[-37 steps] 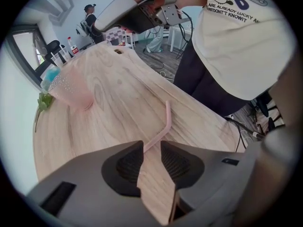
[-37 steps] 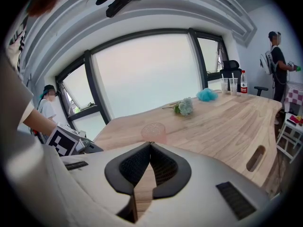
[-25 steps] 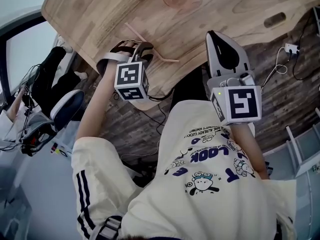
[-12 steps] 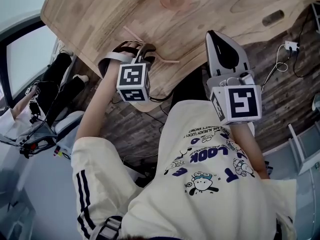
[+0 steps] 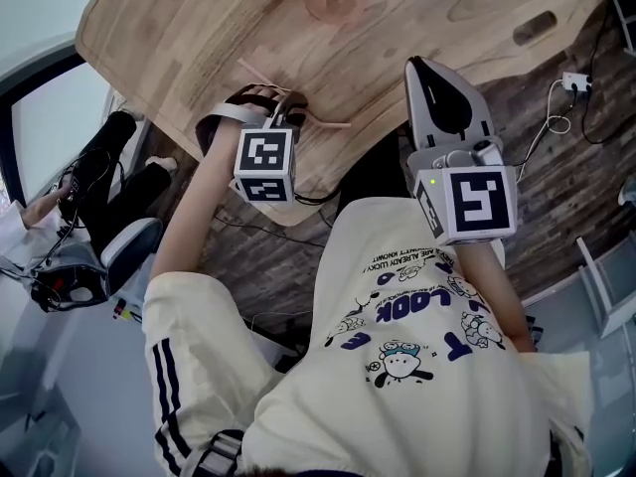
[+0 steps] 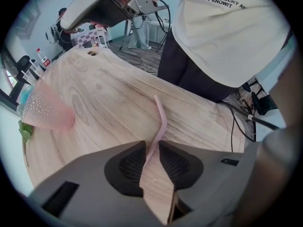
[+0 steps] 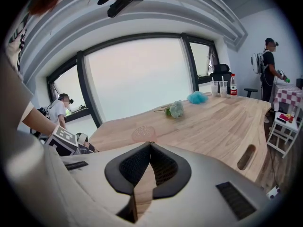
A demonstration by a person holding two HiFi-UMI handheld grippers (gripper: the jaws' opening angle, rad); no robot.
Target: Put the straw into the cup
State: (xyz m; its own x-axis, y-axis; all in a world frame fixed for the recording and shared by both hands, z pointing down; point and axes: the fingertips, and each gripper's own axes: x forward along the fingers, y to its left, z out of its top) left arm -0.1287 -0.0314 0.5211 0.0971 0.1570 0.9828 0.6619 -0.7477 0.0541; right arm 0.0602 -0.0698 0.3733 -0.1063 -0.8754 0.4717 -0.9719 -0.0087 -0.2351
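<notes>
While the left gripper [image 6: 151,144] is pointing steeply down at the wooden table [image 5: 189,28], its jaws are closing with the pink straw [image 6: 162,119] running between them. A narrow gap is showing beside the straw, so the pads are not yet clamping it. The straw is lying flat on the table near the person's edge, bent partway along. The pink cup [image 6: 47,111] is standing farther in, well apart from the straw. The right gripper [image 7: 150,144] is hovering at the table edge, its jaw tips meeting with nothing between them.
</notes>
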